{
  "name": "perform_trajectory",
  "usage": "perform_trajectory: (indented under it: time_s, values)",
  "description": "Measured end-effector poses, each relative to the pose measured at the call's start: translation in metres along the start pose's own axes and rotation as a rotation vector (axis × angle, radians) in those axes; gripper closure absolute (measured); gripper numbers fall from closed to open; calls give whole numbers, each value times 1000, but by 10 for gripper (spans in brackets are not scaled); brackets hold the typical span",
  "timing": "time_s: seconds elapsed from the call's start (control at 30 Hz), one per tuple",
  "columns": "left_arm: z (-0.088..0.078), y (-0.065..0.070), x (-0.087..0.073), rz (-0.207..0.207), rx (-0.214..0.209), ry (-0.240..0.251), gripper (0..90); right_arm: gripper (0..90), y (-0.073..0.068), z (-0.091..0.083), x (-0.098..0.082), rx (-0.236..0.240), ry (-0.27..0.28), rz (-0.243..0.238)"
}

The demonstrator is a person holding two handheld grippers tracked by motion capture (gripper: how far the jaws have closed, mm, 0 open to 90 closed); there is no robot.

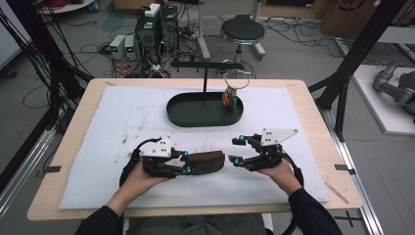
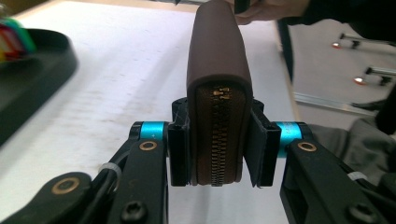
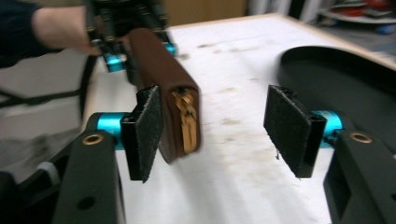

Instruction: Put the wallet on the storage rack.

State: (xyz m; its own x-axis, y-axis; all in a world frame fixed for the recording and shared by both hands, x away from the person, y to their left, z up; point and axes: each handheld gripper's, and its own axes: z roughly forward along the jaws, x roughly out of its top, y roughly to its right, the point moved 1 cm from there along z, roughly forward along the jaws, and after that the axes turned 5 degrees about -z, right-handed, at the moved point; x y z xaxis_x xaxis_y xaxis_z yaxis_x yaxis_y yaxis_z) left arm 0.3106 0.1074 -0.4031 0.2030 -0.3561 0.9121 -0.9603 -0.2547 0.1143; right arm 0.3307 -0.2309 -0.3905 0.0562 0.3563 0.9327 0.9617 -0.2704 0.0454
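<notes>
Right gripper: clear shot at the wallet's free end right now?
Probably yes. The right gripper stands open just off the free end of the wallet, which the left gripper clamps at the other end; nothing lies between.

L gripper (image 2: 217,149) jaws clamped; R gripper (image 3: 219,126) jaws spread wide.

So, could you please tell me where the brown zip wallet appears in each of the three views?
High view: the brown zip wallet lies low at centre, one end clamped in the left gripper.
Left gripper view: the wallet stands at centre between the pads, its zip facing the camera.
Right gripper view: it is left of centre, beside the left-hand pad.
Shared landmark: the black oval tray.
</notes>
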Motion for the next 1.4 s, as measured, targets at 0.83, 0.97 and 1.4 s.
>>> perform_trajectory:
  time_s: [0.83, 0.97, 1.4]
  values:
    - [-1, -54, 51, -81, 148, 53, 664, 400, 26, -52, -15, -625, -40, 186]
    - [2, -65, 61, -92, 162, 35, 664, 400, 28, -54, -16, -641, -40, 190]
    - [14, -107, 83, -138, 225, 3, 668, 390, 33, -58, -20, -652, -39, 206]
